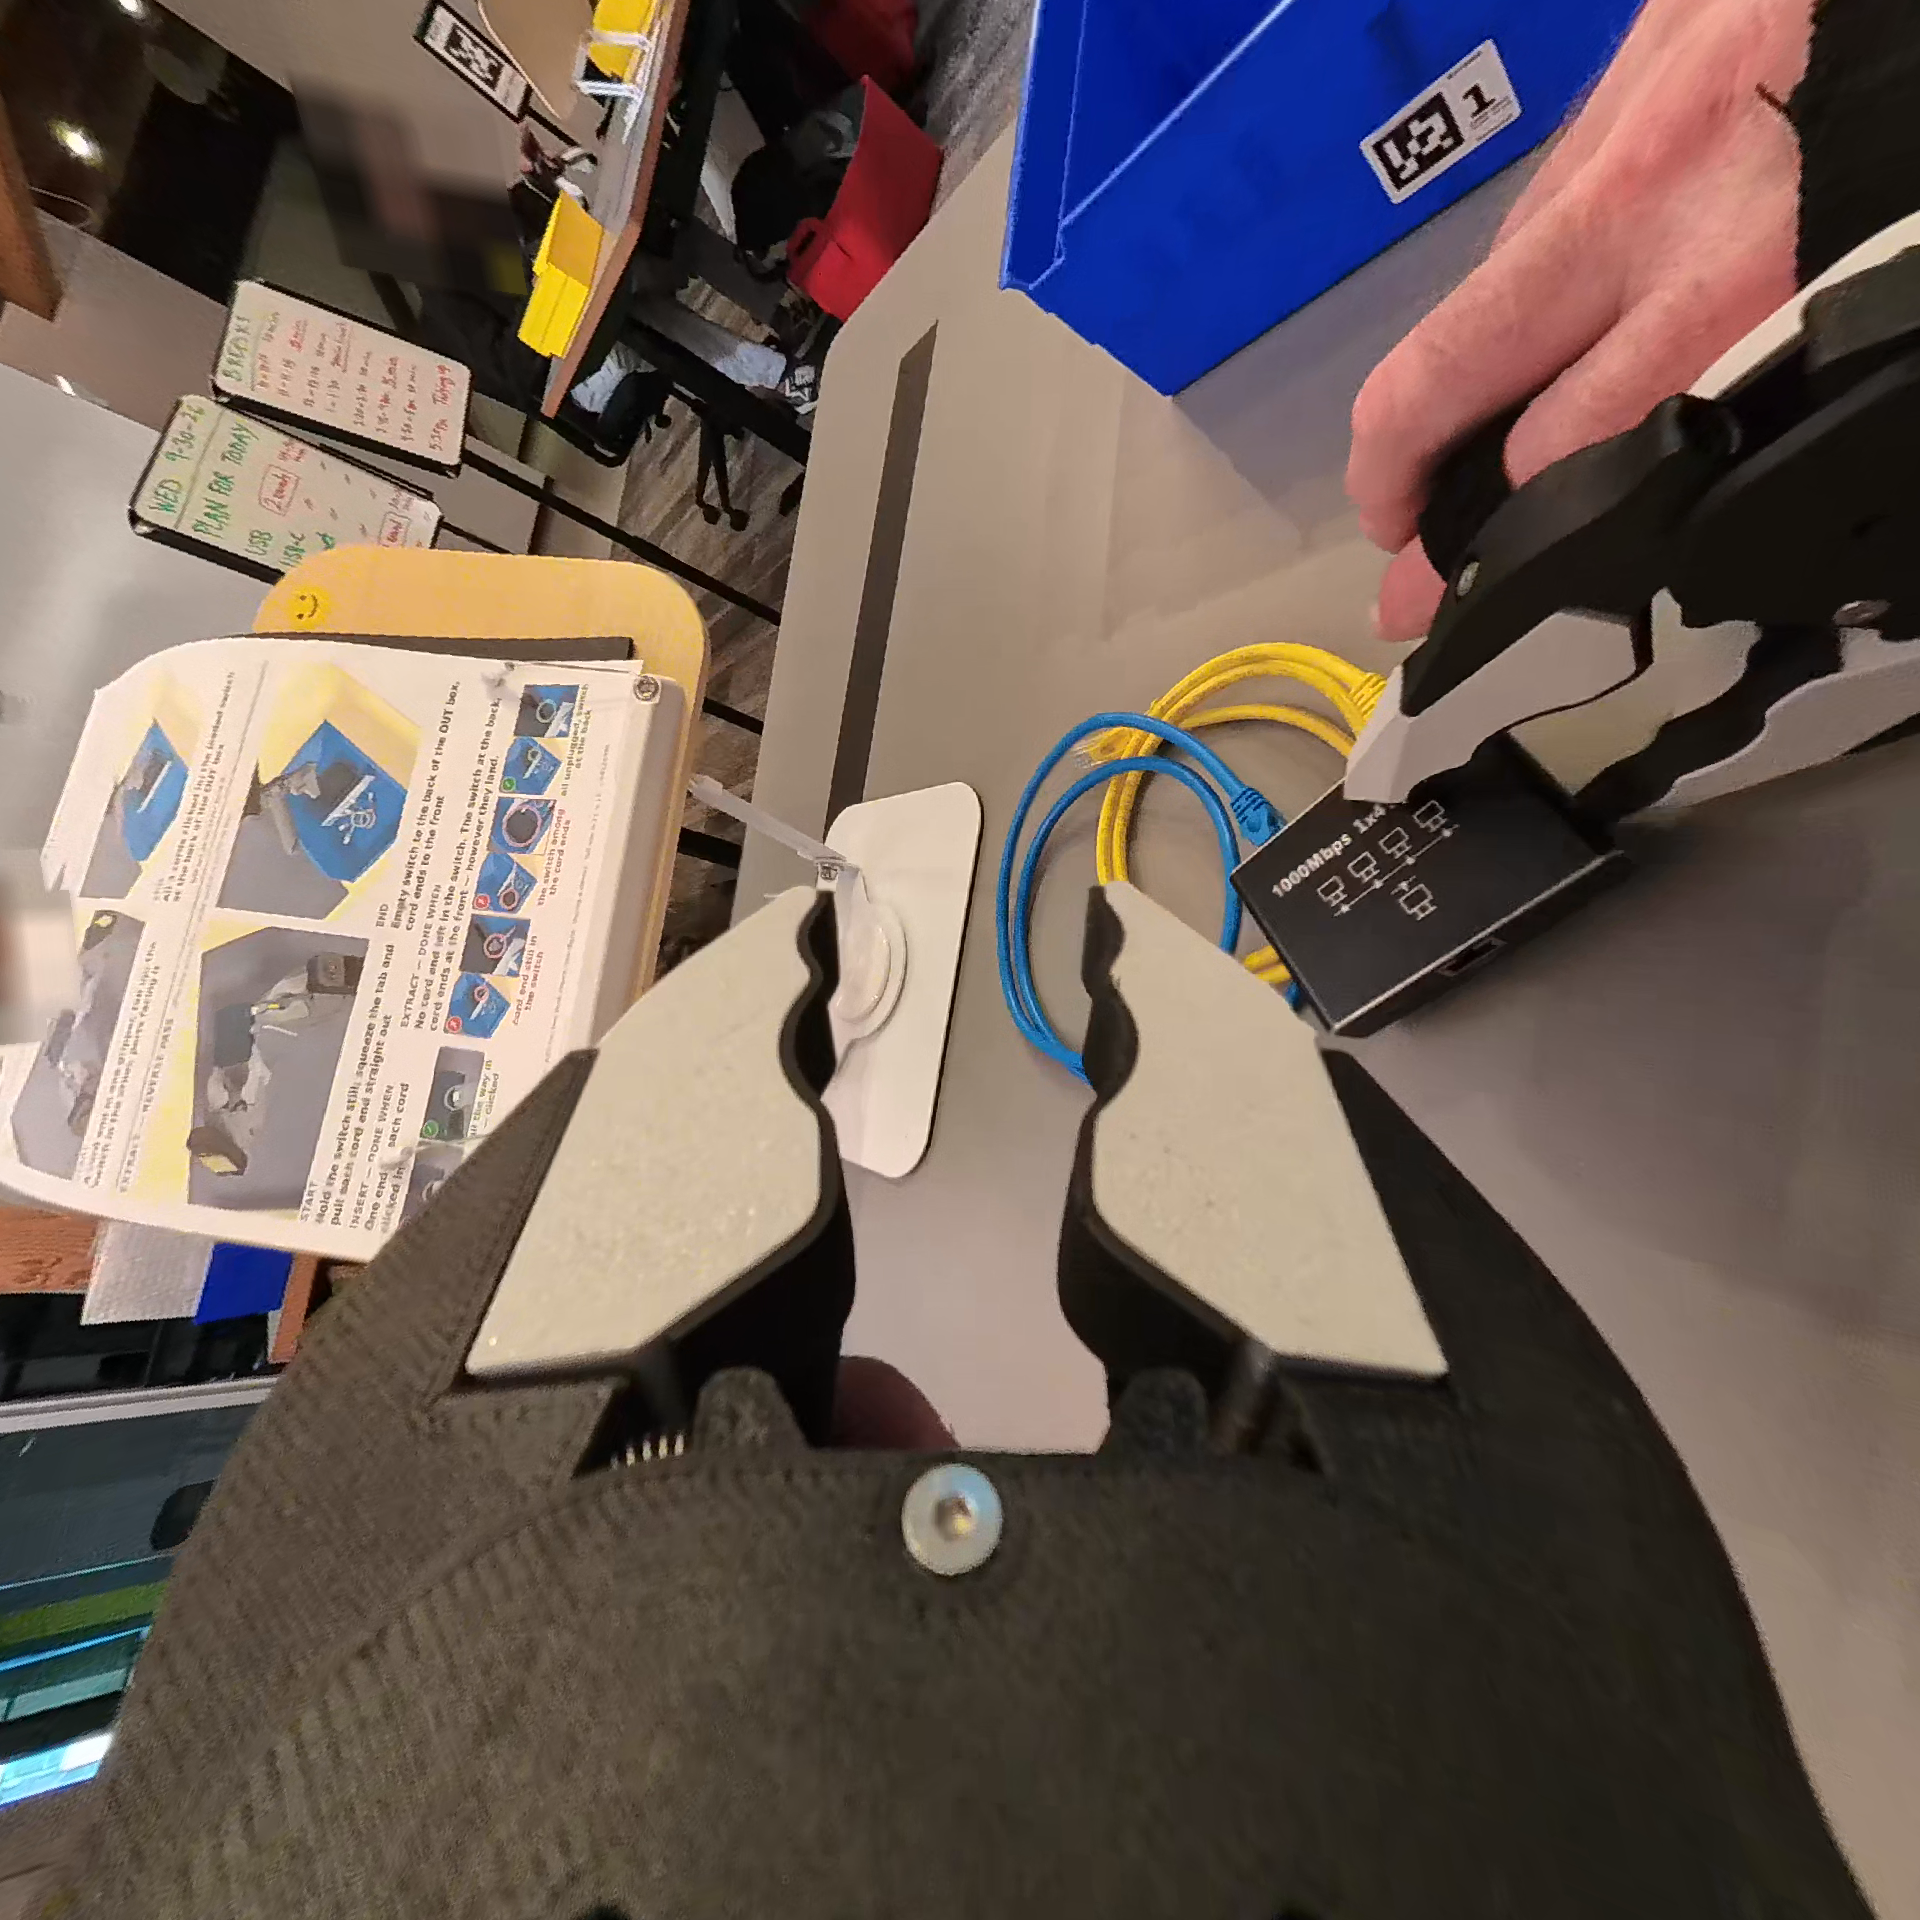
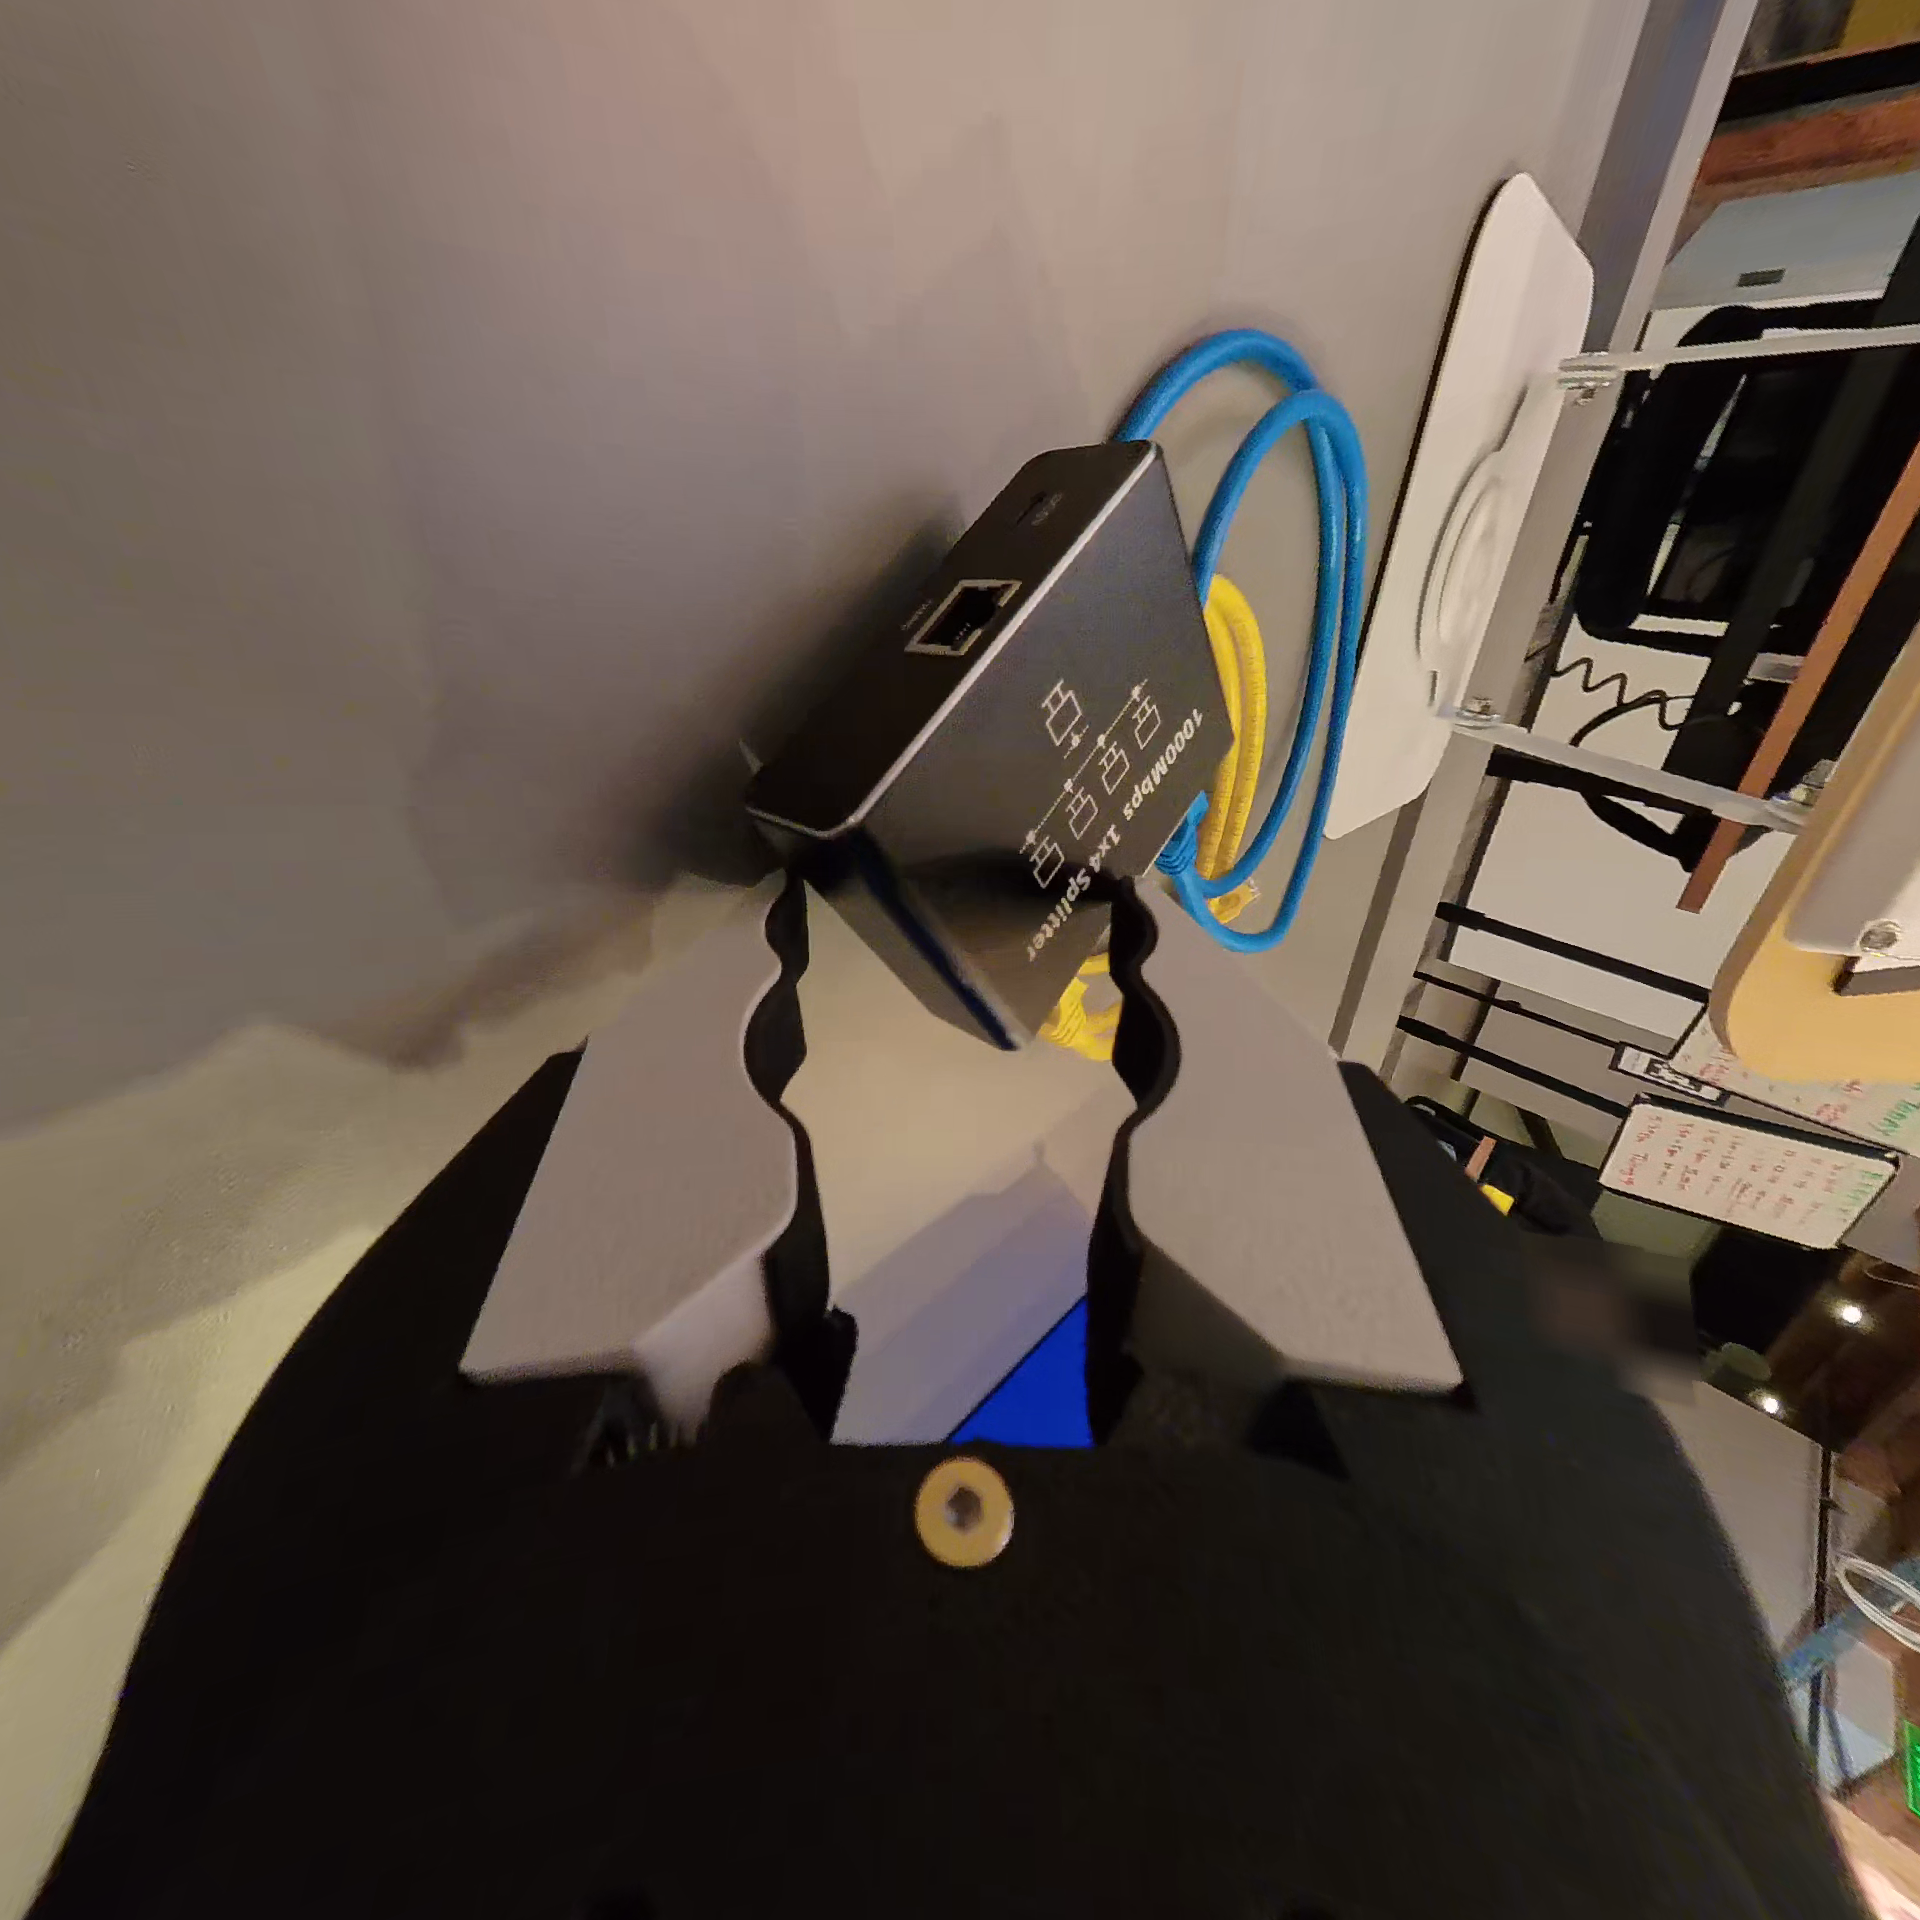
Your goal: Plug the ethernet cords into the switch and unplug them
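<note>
Black and boxy, the switch [image 2: 997,727] sits on the grey table [image 1: 1558,1351], its near corner between the fingers of the right claw [image 2: 951,904], which looks closed on it. The left claw [image 1: 961,904] gapes wide, holding nothing. Blue cord [image 1: 1023,883] and yellow cord [image 1: 1247,686] lie coiled just behind the switch; 1 visible port is bare, so plugging seems not yet begun. Switch, bin tag [image 1: 1439,120] and instruction sheet [image 1: 312,914] carry print.

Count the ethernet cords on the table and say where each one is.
2. The blue cord lies coiled on the table beside the black switch; the yellow cord is coiled against it, partly under the switch. More could be hidden beneath.
</note>
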`<state>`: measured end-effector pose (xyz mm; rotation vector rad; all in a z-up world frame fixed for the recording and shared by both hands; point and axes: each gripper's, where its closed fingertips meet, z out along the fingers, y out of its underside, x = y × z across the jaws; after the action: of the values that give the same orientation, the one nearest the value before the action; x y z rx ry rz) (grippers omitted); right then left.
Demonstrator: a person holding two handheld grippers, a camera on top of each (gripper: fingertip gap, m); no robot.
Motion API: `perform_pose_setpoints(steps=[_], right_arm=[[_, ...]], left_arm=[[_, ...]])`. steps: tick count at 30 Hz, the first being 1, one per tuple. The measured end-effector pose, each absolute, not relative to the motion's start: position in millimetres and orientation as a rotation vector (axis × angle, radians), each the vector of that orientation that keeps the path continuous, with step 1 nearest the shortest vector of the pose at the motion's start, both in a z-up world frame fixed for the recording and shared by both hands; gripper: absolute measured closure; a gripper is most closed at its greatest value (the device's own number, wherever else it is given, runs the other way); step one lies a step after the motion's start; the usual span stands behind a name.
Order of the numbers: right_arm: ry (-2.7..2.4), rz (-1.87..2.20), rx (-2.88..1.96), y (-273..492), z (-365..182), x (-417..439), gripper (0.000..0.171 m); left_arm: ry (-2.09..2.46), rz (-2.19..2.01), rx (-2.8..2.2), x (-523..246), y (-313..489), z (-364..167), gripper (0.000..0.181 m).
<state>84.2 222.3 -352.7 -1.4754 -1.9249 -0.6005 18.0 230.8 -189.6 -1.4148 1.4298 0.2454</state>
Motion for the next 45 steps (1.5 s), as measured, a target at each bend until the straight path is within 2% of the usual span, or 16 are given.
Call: perform_pose_setpoints(steps=[4, 7, 9, 16, 23, 30, 33, 40, 43, 45], right_arm=[[-1.963, -0.545, -1.512, 215, -355, 85, 0.116], [-1.983, -0.417, -1.584, 204, -354, 83, 0.107], [-1.963, -0.405, -1.579, 205, -346, 81, 0.109], [-1.904, -0.349, -1.552, 204, -321, 73, 0.112], [-1.845, -0.308, -1.502, 211, -299, 60, 0.121], [-1.839, -0.257, -1.434, 213, -287, 38, 0.124], [-1.846, -0.235, -1.411, 213, -284, 29, 0.125], [-1.869, -0.210, -1.364, 212, -281, 14, 0.126], [-1.878, -0.196, -1.352, 211, -282, 10, 0.126], [-1.886, -0.191, -1.347, 210, -284, 9, 0.126]], left_arm=[[1.440, 0.236, -1.447, 8, 224, -182, 0.135], [1.436, 0.269, -1.467, -4, 220, -174, 0.134], [1.423, 0.313, -1.487, -20, 218, -166, 0.133], [1.231, 0.445, -1.702, -131, 196, -132, 0.135], [1.046, 0.575, -2.015, -235, 158, -167, 0.136], [1.021, 0.795, -2.237, -310, 120, -241, 0.130], [1.022, 0.857, -2.288, -331, 111, -263, 0.128], [0.974, 1.018, -2.228, -357, 126, -272, 0.128], [0.990, 1.094, -2.173, -361, 134, -276, 0.131], [0.977, 1.112, -2.135, -362, 140, -277, 0.141]])
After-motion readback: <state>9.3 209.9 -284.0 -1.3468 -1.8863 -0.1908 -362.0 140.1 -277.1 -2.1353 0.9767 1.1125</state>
